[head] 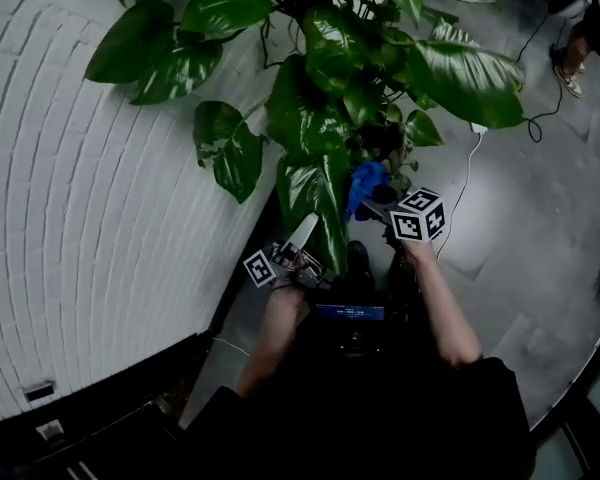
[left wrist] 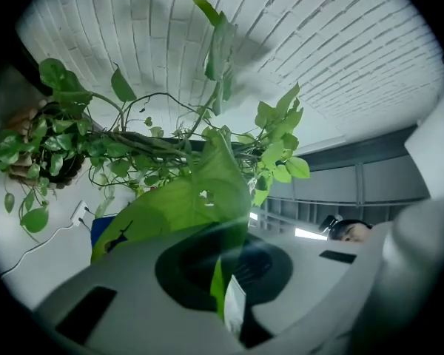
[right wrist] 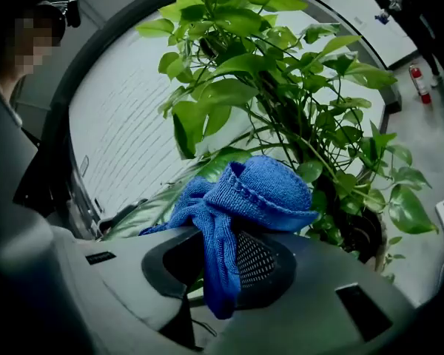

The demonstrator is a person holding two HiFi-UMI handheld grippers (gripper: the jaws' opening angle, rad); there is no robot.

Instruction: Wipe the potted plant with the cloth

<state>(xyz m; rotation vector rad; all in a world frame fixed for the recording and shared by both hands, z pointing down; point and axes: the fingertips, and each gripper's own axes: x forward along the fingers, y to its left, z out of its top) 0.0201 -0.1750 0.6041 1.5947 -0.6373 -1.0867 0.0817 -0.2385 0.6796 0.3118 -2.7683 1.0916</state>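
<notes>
Beside a curved white brick wall (head: 100, 218), on a grey floor (head: 540, 228), one potted plant (head: 320, 58) with broad glossy leaves is seen from above, and two grippers are held up to it. One long hanging leaf (head: 315, 203) is clamped by the left gripper (head: 303, 232); in the left gripper view the jaws of the left gripper (left wrist: 229, 302) are shown closed on the narrow end of that leaf (left wrist: 200, 198), with the blade rising away from them toward the tangle of stems. One blue cloth (head: 365, 183) is carried by the right gripper (head: 378, 204), just to the right of the held leaf, about halfway along it. In the right gripper view the jaws of the right gripper (right wrist: 222, 272) are shown shut on a fold of the cloth (right wrist: 244, 198), most of which is bunched above them, with one tail hanging below. Whether the cloth is pressed on the leaf or only close beside it cannot be told. Two marker cubes are counted in the head view, one on each gripper. One dark pot (right wrist: 359, 235) is made out under the foliage in the right gripper view. One white cable (head: 470, 168) is laid across the floor behind the plant.
</notes>
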